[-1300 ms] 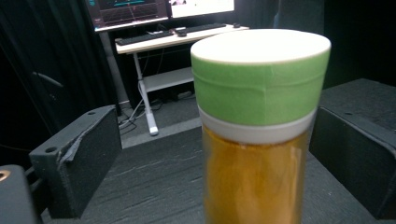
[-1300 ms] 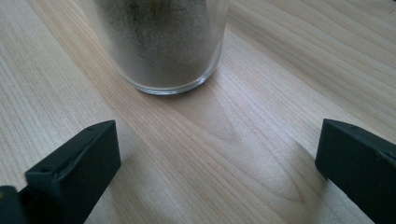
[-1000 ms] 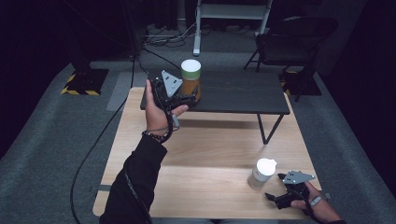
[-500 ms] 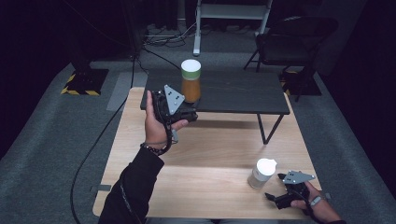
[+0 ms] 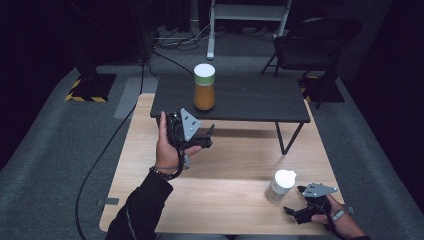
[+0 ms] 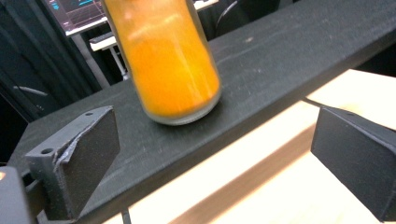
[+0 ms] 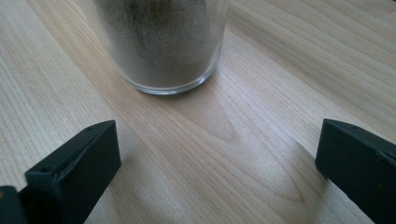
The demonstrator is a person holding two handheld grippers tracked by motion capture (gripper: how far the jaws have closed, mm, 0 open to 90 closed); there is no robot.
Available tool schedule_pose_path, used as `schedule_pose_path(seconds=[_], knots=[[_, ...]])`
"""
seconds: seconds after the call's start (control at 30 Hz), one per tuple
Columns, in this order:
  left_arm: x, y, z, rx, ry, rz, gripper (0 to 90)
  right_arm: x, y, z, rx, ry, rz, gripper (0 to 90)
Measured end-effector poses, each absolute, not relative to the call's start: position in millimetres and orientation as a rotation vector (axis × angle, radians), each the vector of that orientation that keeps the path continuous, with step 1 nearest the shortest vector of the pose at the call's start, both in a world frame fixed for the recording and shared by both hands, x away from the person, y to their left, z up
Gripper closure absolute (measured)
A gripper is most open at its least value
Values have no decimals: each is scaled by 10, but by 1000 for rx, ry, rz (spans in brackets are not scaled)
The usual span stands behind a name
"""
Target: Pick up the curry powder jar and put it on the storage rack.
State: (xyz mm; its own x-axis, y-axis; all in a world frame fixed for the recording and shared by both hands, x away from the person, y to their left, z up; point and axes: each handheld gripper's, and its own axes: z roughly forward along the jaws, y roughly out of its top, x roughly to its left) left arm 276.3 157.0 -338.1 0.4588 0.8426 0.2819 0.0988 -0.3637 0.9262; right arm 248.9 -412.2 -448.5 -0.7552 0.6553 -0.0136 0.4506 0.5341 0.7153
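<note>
While the left gripper [image 5: 202,137] hung above the wooden table [image 5: 150,190], its 2 jaws stood wide apart and empty, aimed at the orange-filled jar [image 6: 163,60] that stood upright on the low black table [image 5: 250,100]. Near the wooden table's front right corner, the right gripper [image 5: 295,214] sat low with its jaws spread wide, holding nothing, just short of the white-lidded glass jar [image 5: 280,185].

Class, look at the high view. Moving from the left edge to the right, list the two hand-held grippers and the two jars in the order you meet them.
Left hand-held gripper → orange jar on the black shelf → white-lidded jar → right hand-held gripper.
</note>
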Motion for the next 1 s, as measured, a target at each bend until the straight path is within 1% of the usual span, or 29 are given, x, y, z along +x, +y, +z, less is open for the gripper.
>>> schedule_pose_path(seconds=[0.33, 1.0], knots=[[2668, 1571, -3516, 1828, 797, 1003, 13, 2487, -4121, -4485, 925, 2494, 1043, 0], [2549, 1613, -3837, 1956, 818, 950, 13, 2485, -4120, -4485, 926, 2493, 1043, 0]])
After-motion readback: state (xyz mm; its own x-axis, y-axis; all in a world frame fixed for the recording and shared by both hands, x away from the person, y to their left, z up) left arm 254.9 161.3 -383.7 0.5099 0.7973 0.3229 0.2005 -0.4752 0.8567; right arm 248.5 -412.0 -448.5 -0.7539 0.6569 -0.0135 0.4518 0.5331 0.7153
